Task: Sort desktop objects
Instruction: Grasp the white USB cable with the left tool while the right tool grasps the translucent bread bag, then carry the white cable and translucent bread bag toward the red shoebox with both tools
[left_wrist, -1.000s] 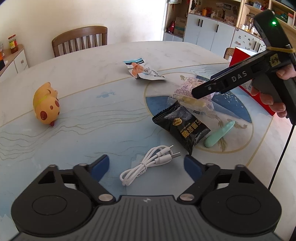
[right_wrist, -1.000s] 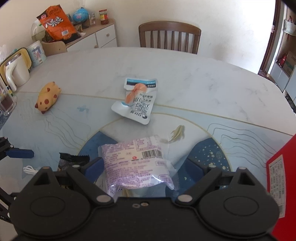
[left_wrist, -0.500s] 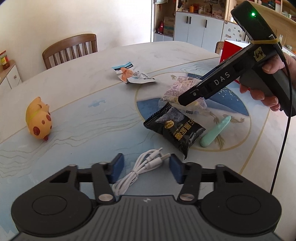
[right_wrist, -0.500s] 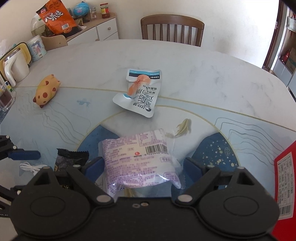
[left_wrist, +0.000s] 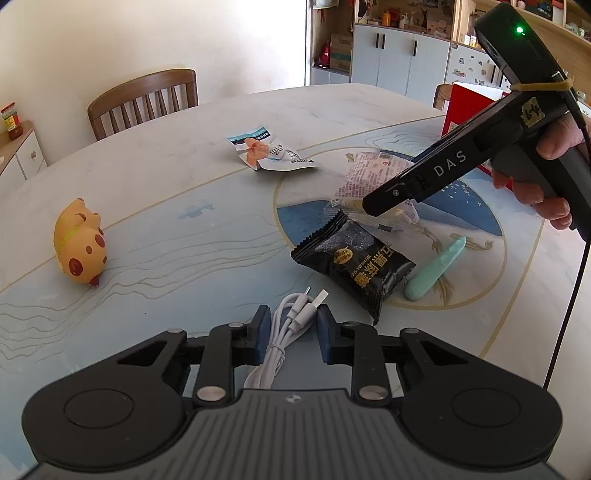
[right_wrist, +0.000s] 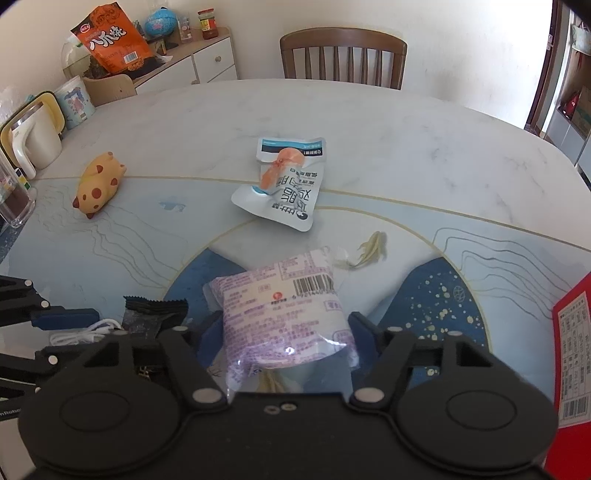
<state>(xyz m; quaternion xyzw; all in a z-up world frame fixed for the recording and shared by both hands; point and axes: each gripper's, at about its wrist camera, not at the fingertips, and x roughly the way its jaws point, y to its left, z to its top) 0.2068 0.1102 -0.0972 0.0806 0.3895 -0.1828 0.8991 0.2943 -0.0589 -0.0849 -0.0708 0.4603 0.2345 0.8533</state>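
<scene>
My left gripper (left_wrist: 290, 334) has its blue pads close on both sides of a coiled white USB cable (left_wrist: 284, 334) lying on the table; a small gap still shows each side. My right gripper (right_wrist: 282, 330) is closed on a purple-printed clear snack bag (right_wrist: 284, 310) on the blue circle. It also shows in the left wrist view (left_wrist: 369, 177) under the right gripper's finger. A black snack packet (left_wrist: 356, 264), a mint-green tube (left_wrist: 436, 267), a white shrimp packet (right_wrist: 286, 181) and a yellow spotted toy (left_wrist: 79, 247) lie on the table.
A red box (right_wrist: 570, 354) stands at the table's right edge. A wooden chair (right_wrist: 343, 57) is behind the far edge. A sideboard with an orange snack bag (right_wrist: 110, 37), a jug (right_wrist: 31, 142) and jars stand at the left.
My left gripper's jaws have narrowed from wide open to close around the white cable. My right gripper's jaws have closed in against the purple bag.
</scene>
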